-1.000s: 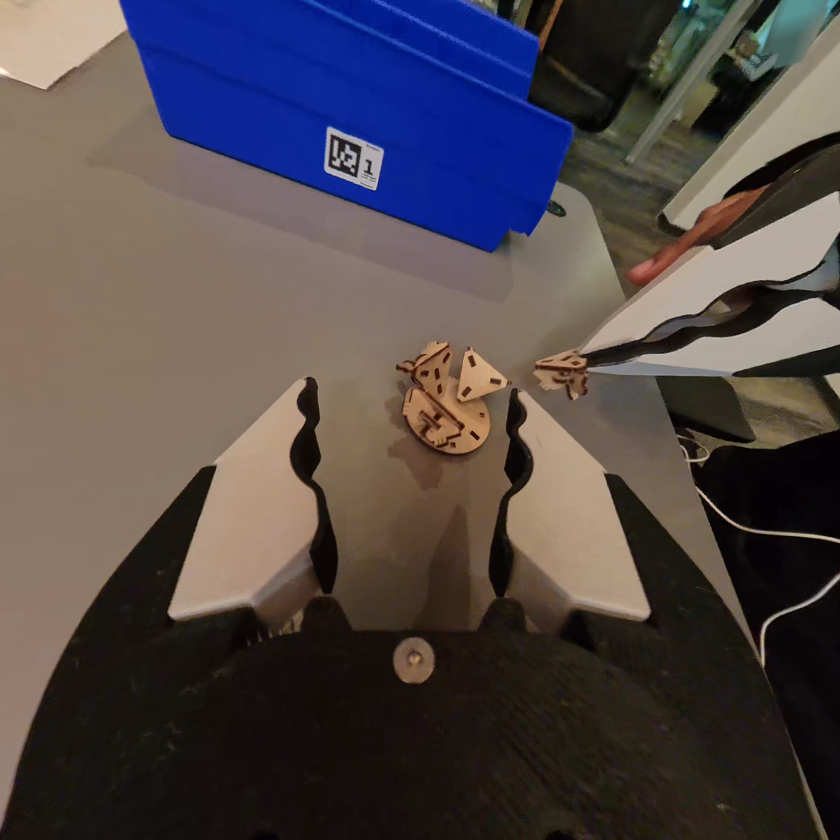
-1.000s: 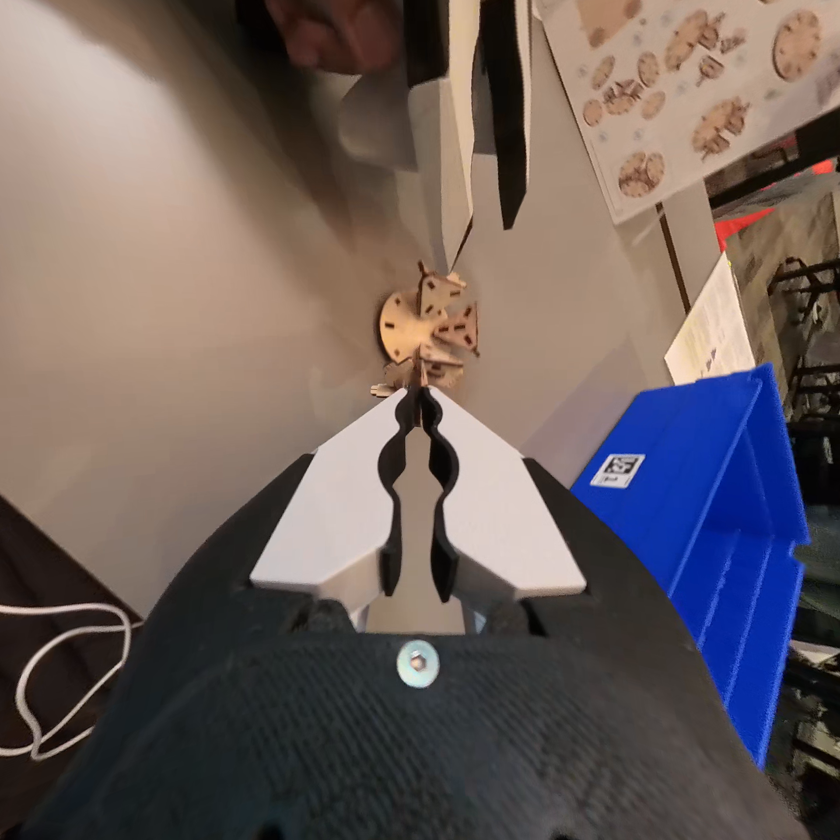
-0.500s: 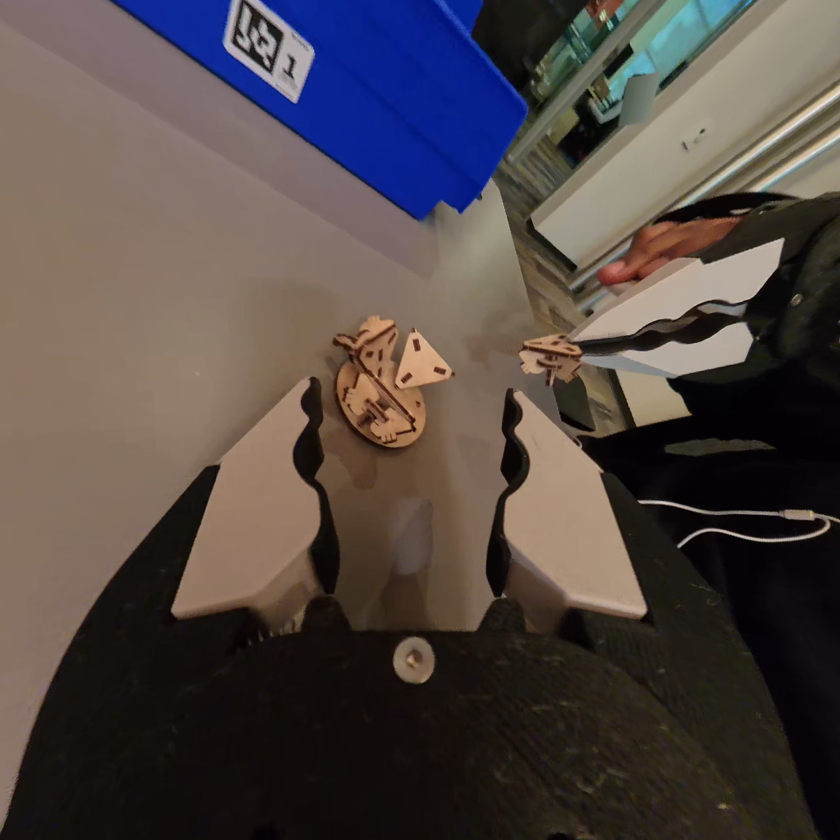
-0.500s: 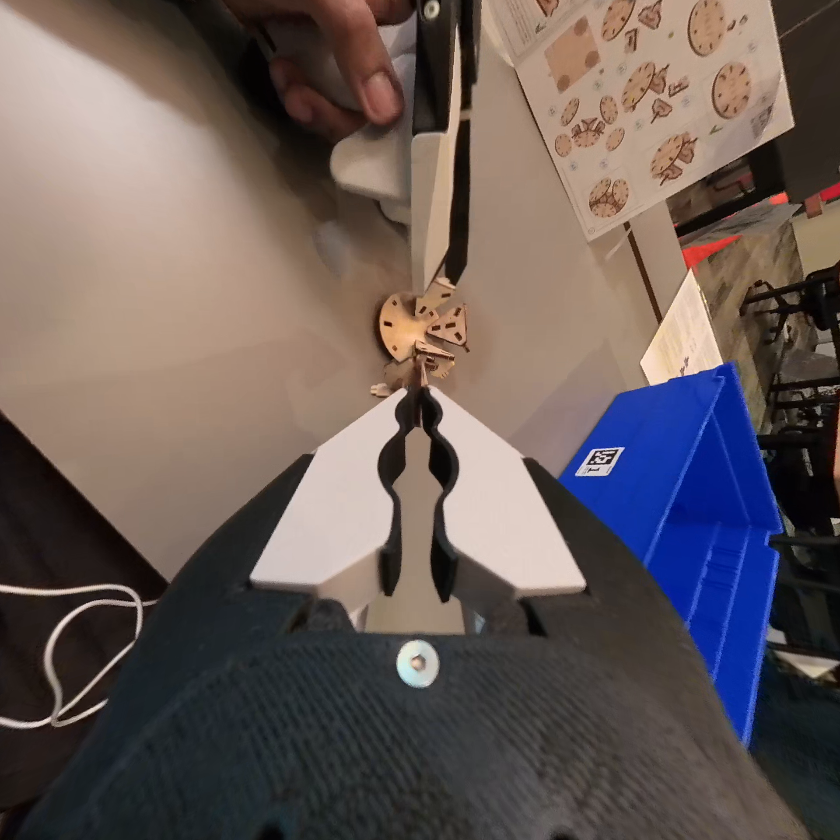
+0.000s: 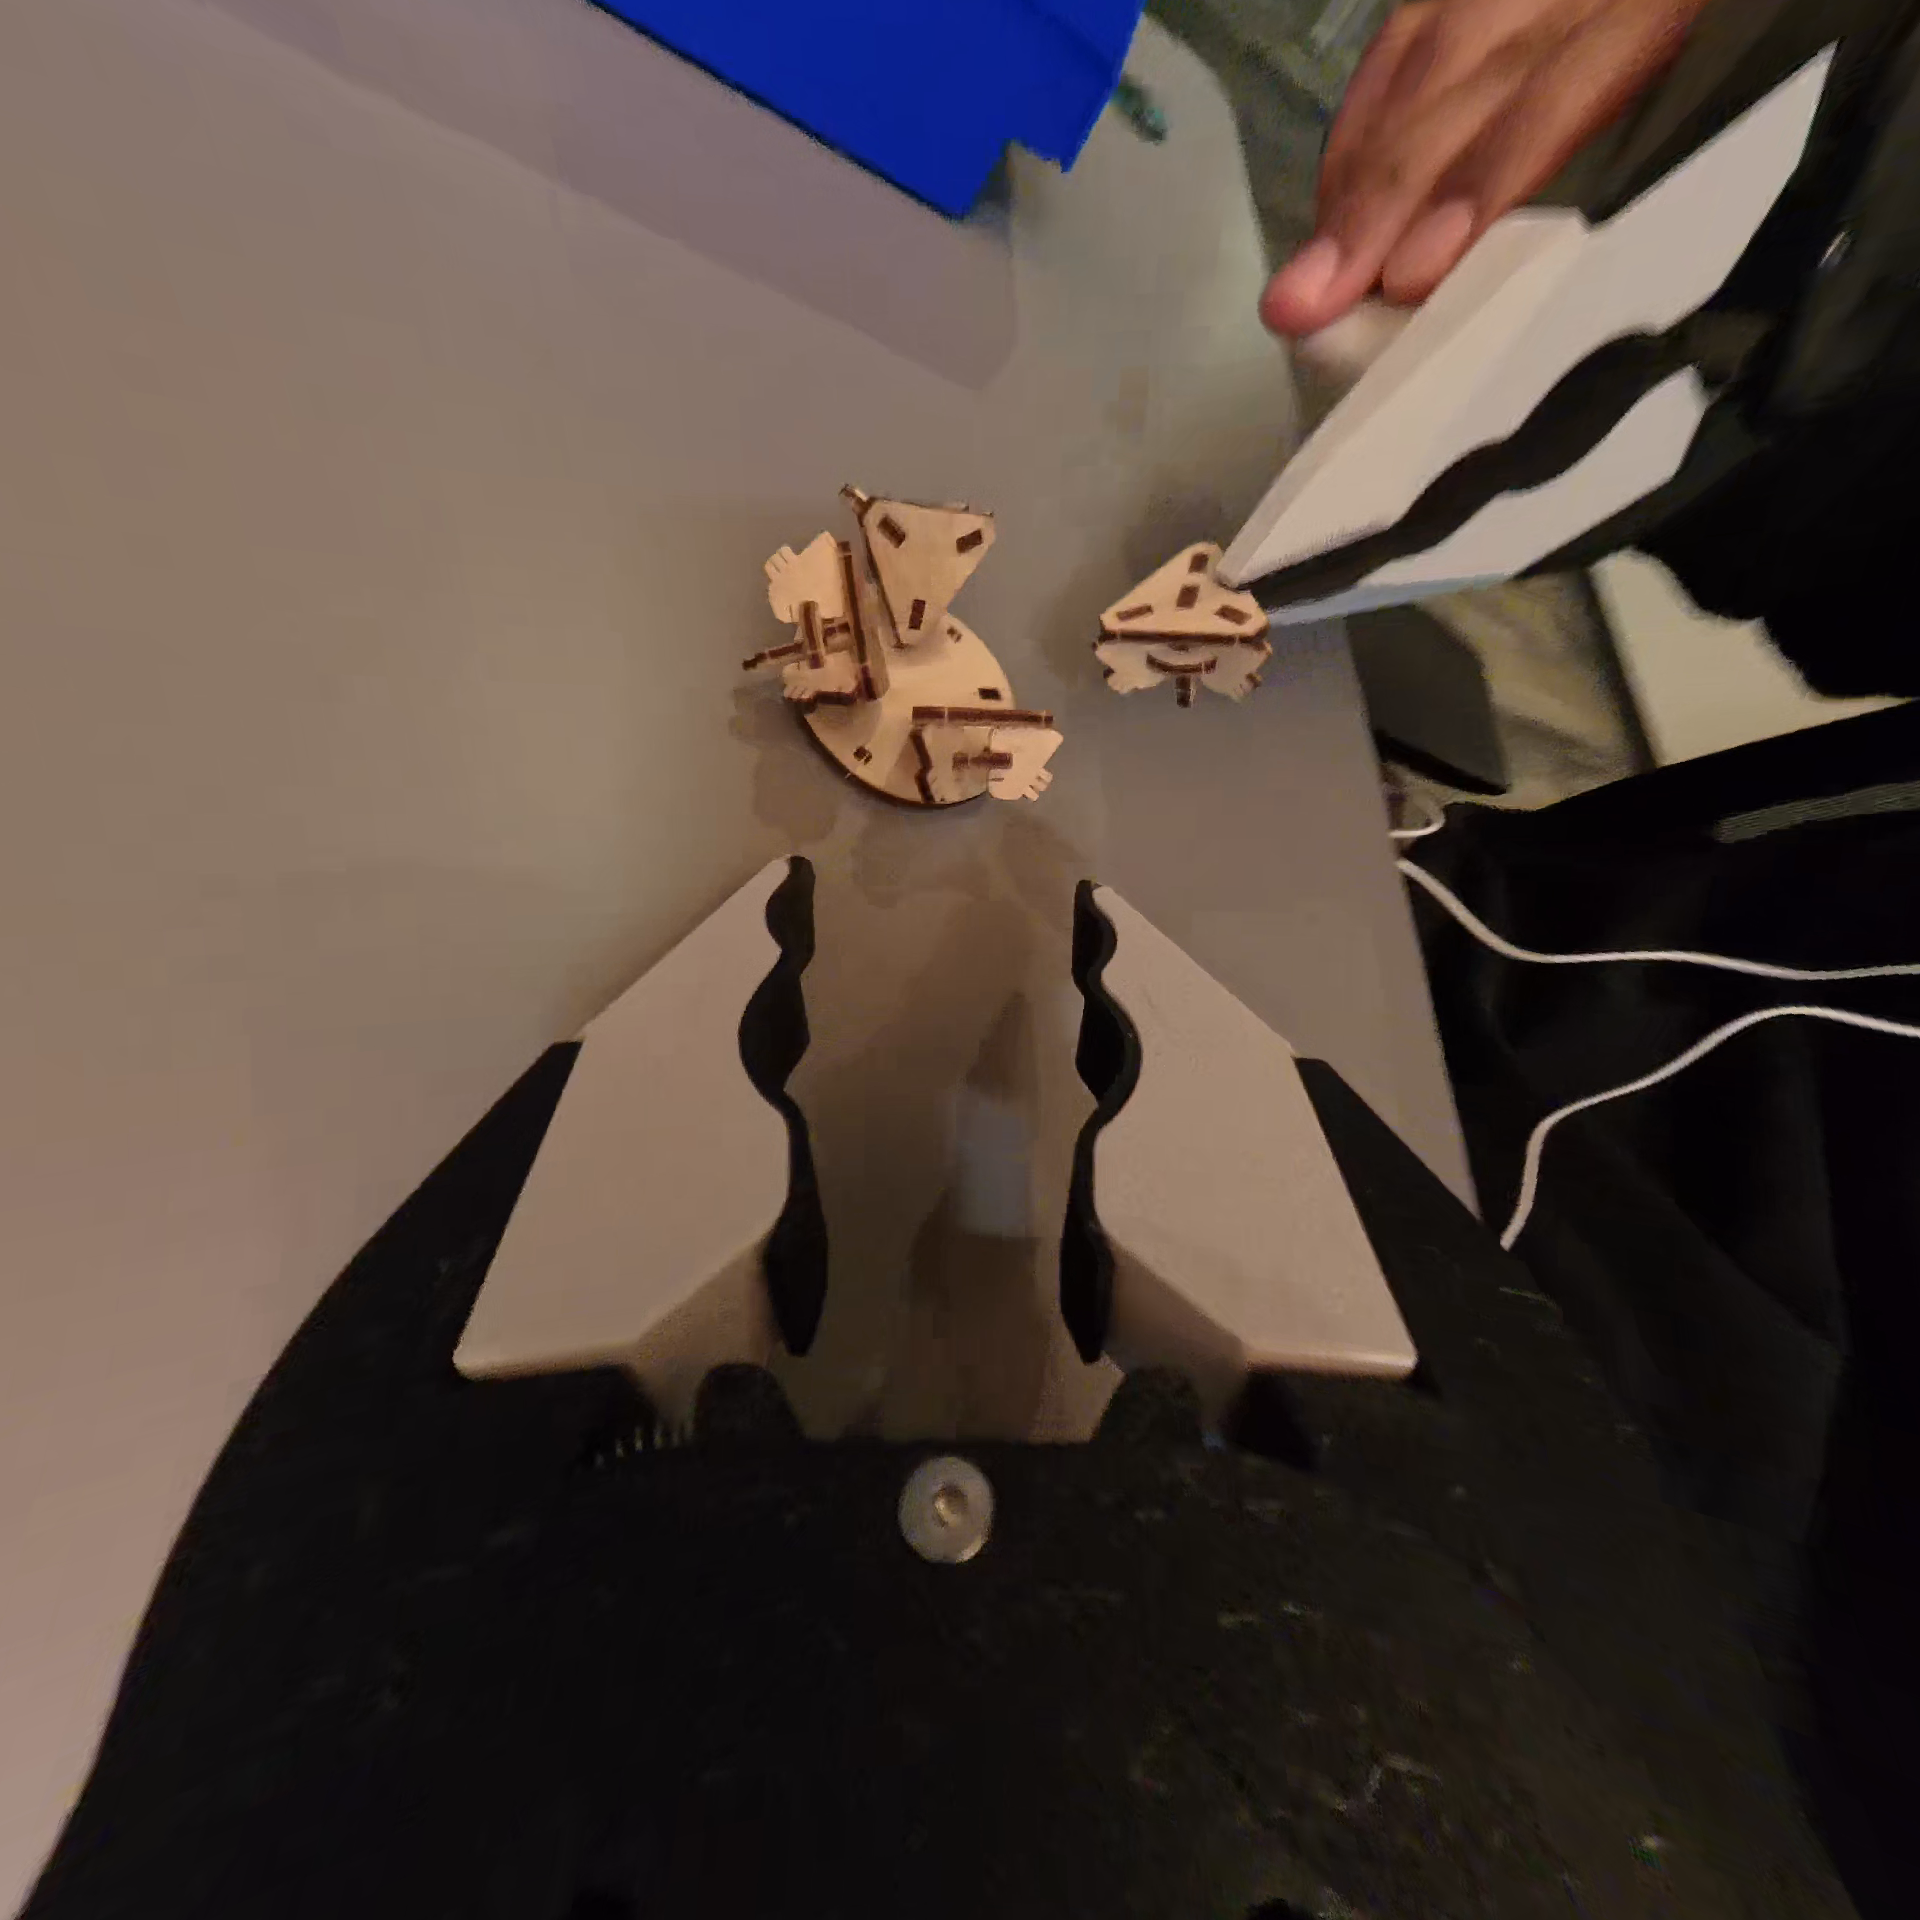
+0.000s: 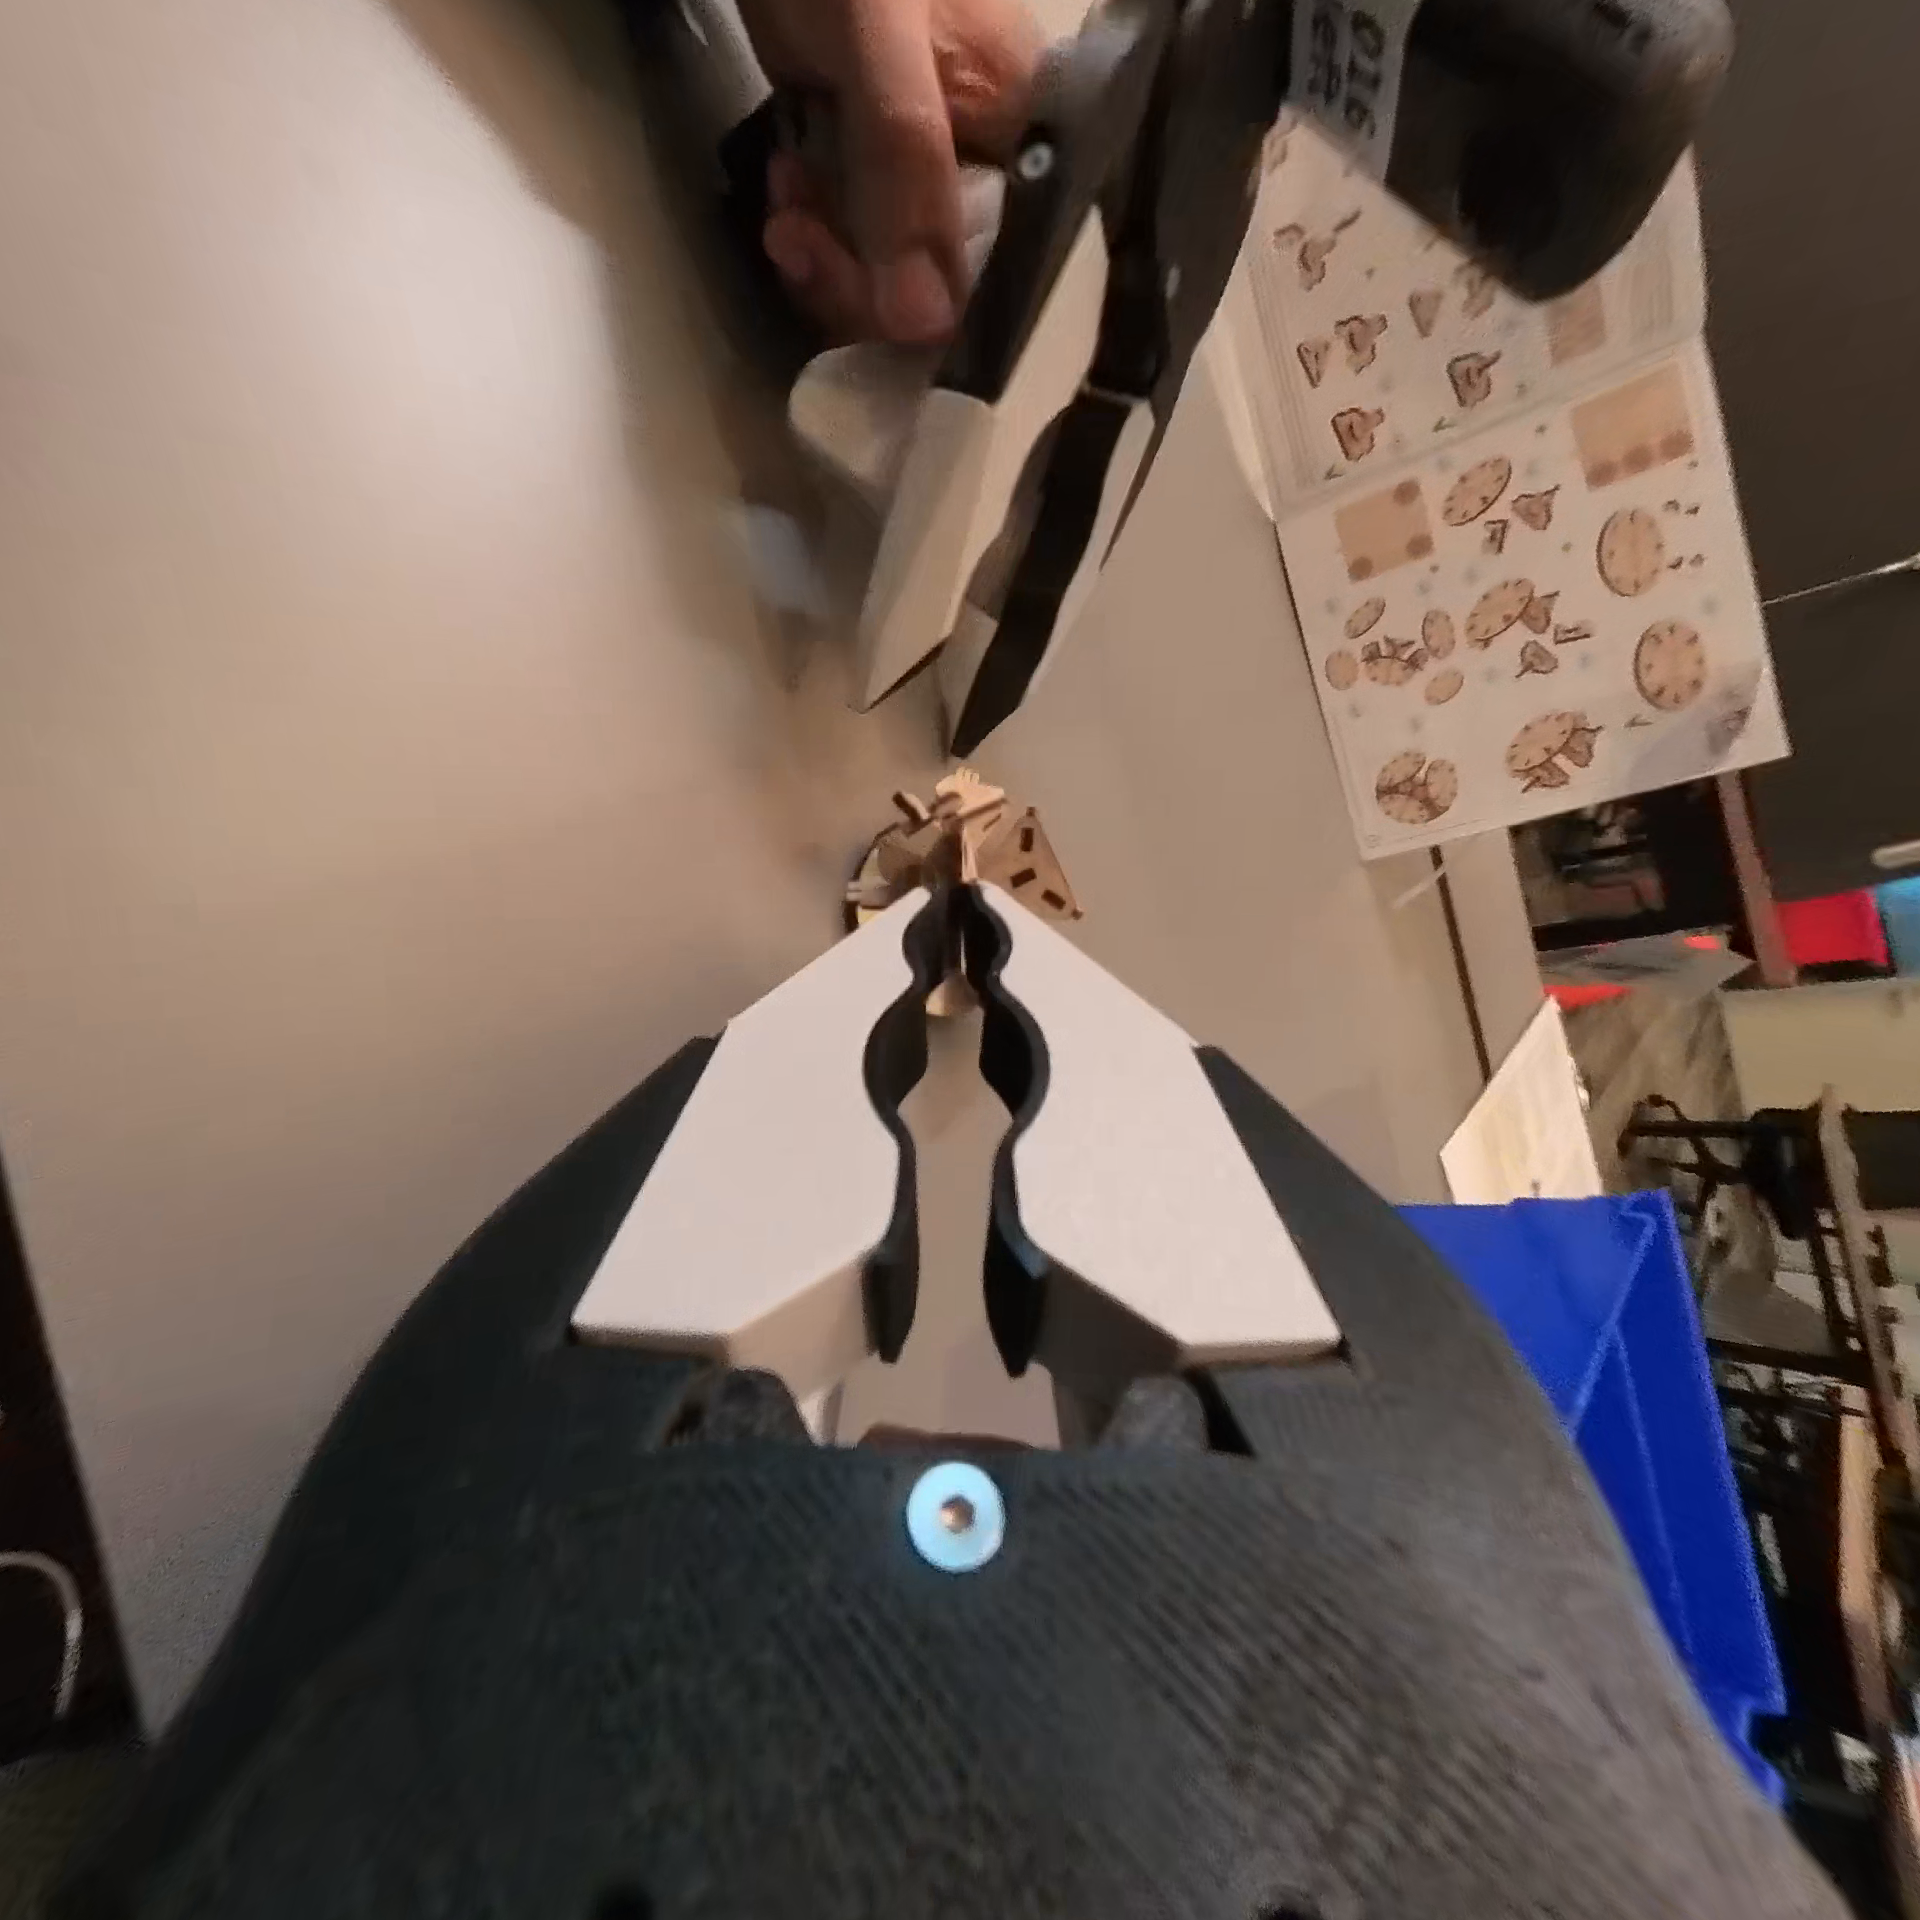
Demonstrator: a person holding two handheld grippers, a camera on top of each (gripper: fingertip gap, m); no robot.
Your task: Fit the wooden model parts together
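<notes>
Jaws of the left gripper [image 5: 940, 873] stand part open and bare above the grey tabletop [image 5: 364, 623], just short of a round wooden assembly [image 5: 904, 675]. Right gripper [image 6: 954, 899], in its own view, has jaws clamped on a small triangular wooden piece [image 5: 1184, 623], held just beside that assembly, an instruction sheet [image 6: 1507, 520] beyond.

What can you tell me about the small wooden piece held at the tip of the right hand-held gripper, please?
The small wooden piece is a pale, laser-cut plywood sub-assembly with dark burnt edges: a triangular plate with three slots on top, and toothed, tabbed parts slotted in beneath. The right hand-held gripper pinches one corner between its closed fingertips, holding it clear of the grey table. It hangs just right of the round wooden assembly, apart from it.
</notes>
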